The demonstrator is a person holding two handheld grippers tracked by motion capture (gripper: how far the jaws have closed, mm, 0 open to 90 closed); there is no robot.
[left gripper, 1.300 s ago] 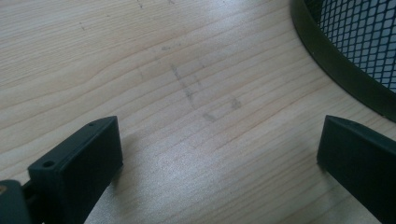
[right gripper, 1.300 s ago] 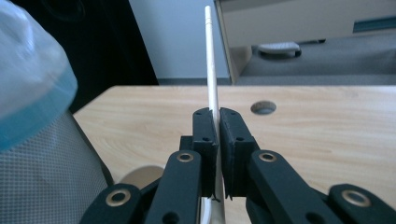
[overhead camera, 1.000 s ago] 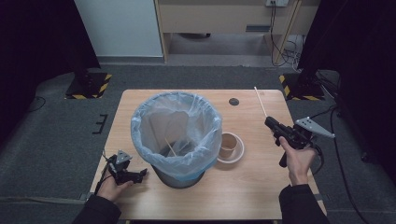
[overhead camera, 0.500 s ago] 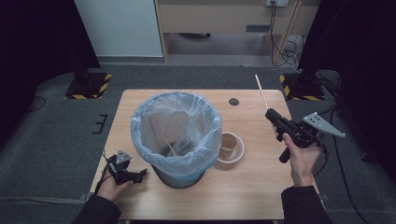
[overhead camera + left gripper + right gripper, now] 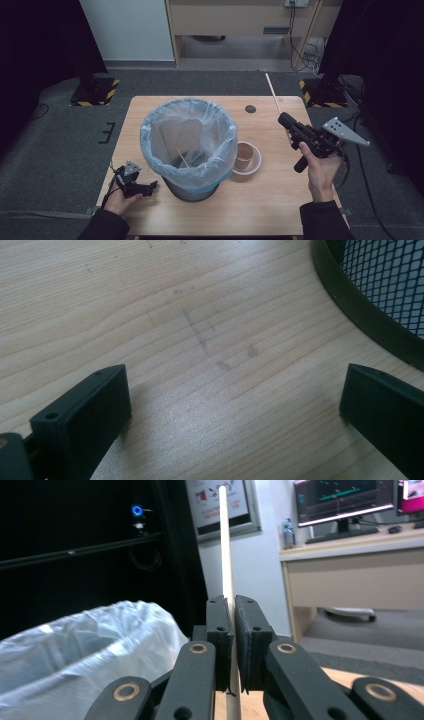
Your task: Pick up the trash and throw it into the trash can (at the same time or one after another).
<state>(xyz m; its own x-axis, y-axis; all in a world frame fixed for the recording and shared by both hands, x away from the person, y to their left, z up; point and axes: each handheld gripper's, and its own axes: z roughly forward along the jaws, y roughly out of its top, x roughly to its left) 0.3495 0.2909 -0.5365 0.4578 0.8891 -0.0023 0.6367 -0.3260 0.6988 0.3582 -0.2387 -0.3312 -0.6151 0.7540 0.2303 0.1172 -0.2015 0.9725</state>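
A thin, pale wooden stick (image 5: 224,545), straight and unmarked, stands clamped between the closed jaws of the right hand-held gripper (image 5: 286,120), raised above the bench (image 5: 280,210) at three o'clock of the bag-lined wire-mesh bin (image 5: 189,145). The left hand-held gripper (image 5: 150,186) rests wide and empty at the bin's eight o'clock.

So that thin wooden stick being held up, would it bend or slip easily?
The stick looks straight above the right hand-held gripper, so it is probably stiff, though thin enough to snap if levered. It seems light. Clamped near one end, it might pivot between the pads, and its round shape would likely roll on the table.
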